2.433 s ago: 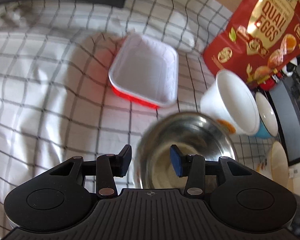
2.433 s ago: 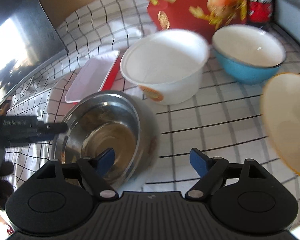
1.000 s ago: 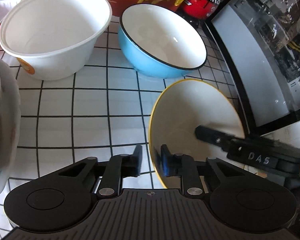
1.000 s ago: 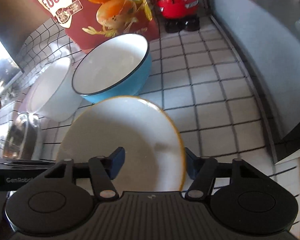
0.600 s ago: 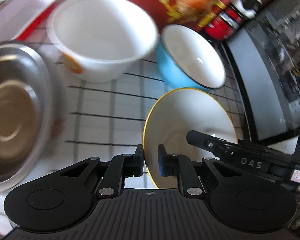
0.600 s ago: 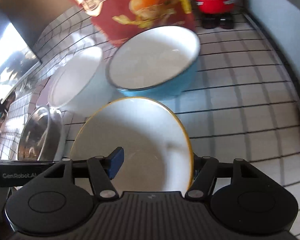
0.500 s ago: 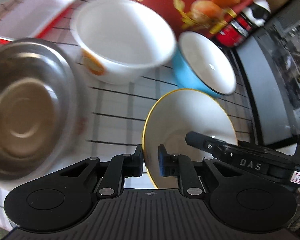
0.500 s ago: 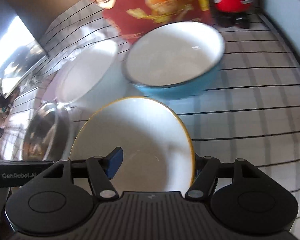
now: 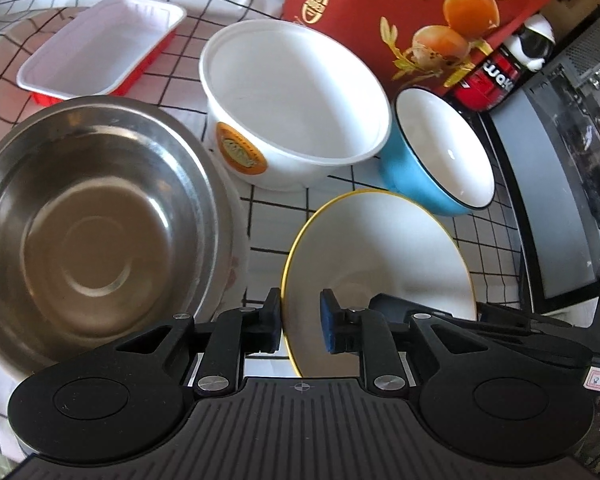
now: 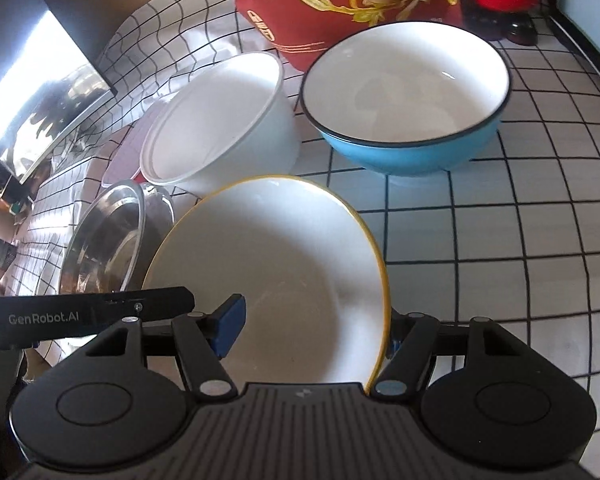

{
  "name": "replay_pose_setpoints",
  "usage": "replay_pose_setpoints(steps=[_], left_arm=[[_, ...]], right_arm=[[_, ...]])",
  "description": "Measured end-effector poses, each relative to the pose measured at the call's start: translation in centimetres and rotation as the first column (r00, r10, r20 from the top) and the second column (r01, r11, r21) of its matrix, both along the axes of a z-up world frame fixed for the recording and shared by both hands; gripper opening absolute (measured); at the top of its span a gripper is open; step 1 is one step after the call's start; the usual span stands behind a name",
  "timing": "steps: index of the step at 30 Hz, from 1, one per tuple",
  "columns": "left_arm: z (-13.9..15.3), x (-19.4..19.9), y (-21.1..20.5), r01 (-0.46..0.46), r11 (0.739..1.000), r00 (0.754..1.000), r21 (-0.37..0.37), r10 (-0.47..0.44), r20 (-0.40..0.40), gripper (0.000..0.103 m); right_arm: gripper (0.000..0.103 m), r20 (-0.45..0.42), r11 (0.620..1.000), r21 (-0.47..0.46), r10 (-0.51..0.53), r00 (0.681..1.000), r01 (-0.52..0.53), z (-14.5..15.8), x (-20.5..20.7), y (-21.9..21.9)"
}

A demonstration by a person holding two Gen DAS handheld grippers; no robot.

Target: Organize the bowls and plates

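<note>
While the yellow-rimmed plate [image 9: 380, 256] hung tilted between steel bowl [image 9: 88, 220] and blue bowl [image 9: 440, 156], left gripper [image 9: 300, 326] jaws stood slightly parted astride its rim and right gripper [image 10: 314, 330] jaws spread around it, so one firm hold seemed wise before stacking.

Items on the checked cloth: three bowls — steel bowl [image 9: 88, 216], white bowl [image 9: 296, 100], blue bowl [image 9: 440, 152]; one yellow-rimmed plate [image 9: 380, 256]; one red tray [image 9: 100, 48]; one snack bag [image 9: 420, 8]; one bottle [image 9: 500, 76].
</note>
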State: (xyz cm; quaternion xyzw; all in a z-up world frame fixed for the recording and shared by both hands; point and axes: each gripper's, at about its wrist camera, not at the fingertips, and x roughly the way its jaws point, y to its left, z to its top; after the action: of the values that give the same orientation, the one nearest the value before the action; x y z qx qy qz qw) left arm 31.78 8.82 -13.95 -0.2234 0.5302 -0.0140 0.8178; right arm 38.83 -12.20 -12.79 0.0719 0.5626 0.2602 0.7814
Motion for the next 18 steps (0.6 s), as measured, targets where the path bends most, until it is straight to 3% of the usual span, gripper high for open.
replay_pose_setpoints(steps=[18], left_arm=[[-0.52,0.76,-0.70,0.063,0.998,0.998,-0.029,-0.063,0.006,0.022]], right_arm=[[0.071,0.001,0.998,-0.022,-0.065,0.998,0.065,0.08,-0.53,-0.92]])
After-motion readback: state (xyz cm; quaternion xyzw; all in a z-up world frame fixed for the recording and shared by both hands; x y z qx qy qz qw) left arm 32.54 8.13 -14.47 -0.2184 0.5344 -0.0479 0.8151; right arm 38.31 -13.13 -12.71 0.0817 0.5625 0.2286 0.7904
